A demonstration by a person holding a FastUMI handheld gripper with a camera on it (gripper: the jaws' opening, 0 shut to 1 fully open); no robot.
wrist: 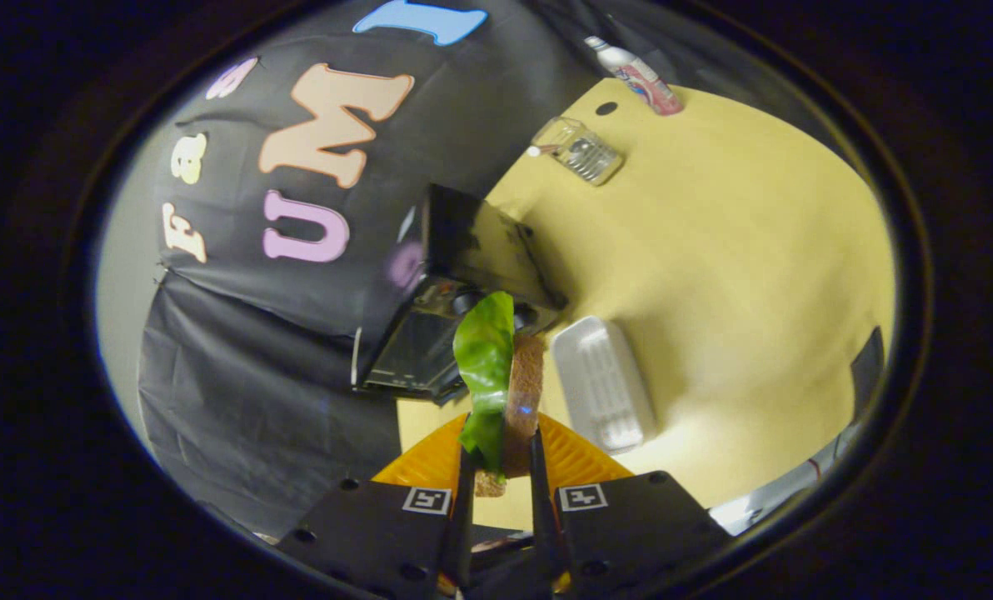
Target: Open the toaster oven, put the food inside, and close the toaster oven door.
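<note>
- Sandwich (513, 392), a bread slice with a lettuce leaf (485, 350) against it, stands on edge between the fingers of the hand-held gripper (501, 475), which is clamped on it from both sides; its long axis runs straight ahead along the fingers.
- Toaster oven (451, 300) lies directly beyond the sandwich's far end, near but apart, on the yellow worktop (713, 250); its door (409, 354) looks dropped open toward the fingers.
- Judgement: the coming move is a forward push into the cavity, keeping the sandwich's edge clear of the door.
- White tray (605, 383) sits just beside the oven.
- Clear jar (580, 150) and a bottle (636, 77) lie well beyond.
</note>
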